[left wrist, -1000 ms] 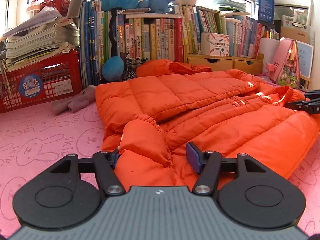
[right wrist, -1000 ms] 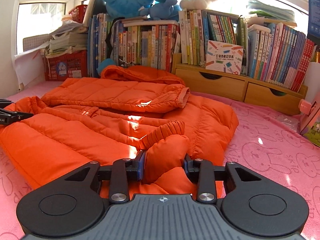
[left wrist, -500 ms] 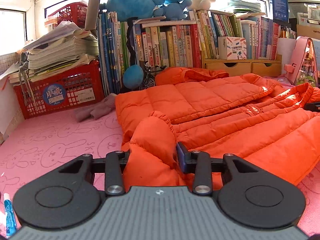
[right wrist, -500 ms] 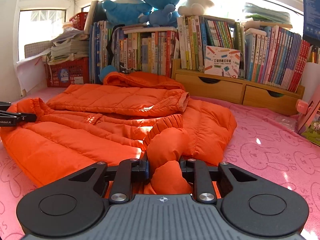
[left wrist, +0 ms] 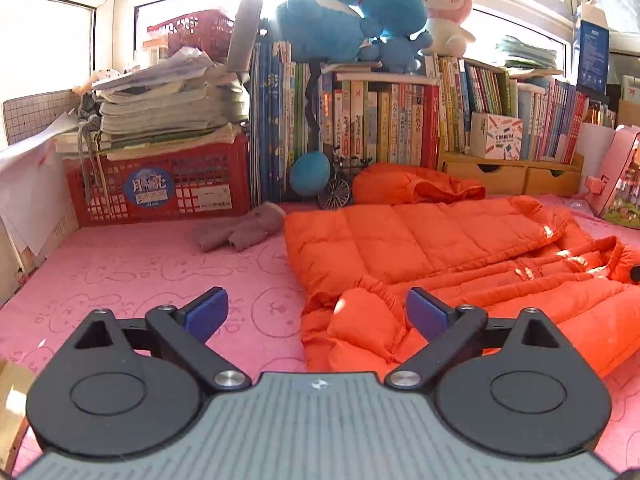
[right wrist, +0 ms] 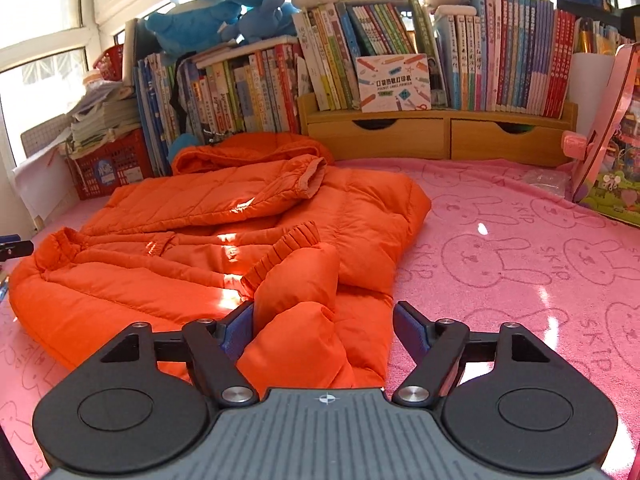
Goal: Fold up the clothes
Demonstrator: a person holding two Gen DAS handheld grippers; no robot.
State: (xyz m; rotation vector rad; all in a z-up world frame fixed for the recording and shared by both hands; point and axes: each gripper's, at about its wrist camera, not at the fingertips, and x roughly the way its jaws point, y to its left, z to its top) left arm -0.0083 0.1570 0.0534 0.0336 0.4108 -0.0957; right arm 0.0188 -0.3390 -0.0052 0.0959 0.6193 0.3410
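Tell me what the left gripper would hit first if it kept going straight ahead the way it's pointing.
Probably the puffy folded edge of the orange jacket between the open left gripper fingers; depth is uncertain.

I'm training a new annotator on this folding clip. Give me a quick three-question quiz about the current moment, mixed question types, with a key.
1. True or false: the left gripper is clamped on the orange puffer jacket.
2. Multiple choice: what does the jacket lie on? A) bare wooden floor B) pink cloth with rabbit outlines C) blue towel
3. Short answer: in the right wrist view, what lies between the fingers of the right gripper?

Key
1. False: its jaws stand wide apart, with a bulge of jacket between them.
2. B
3. A puffed fold of the jacket; the jaws are open, and the left pad is against the fabric.
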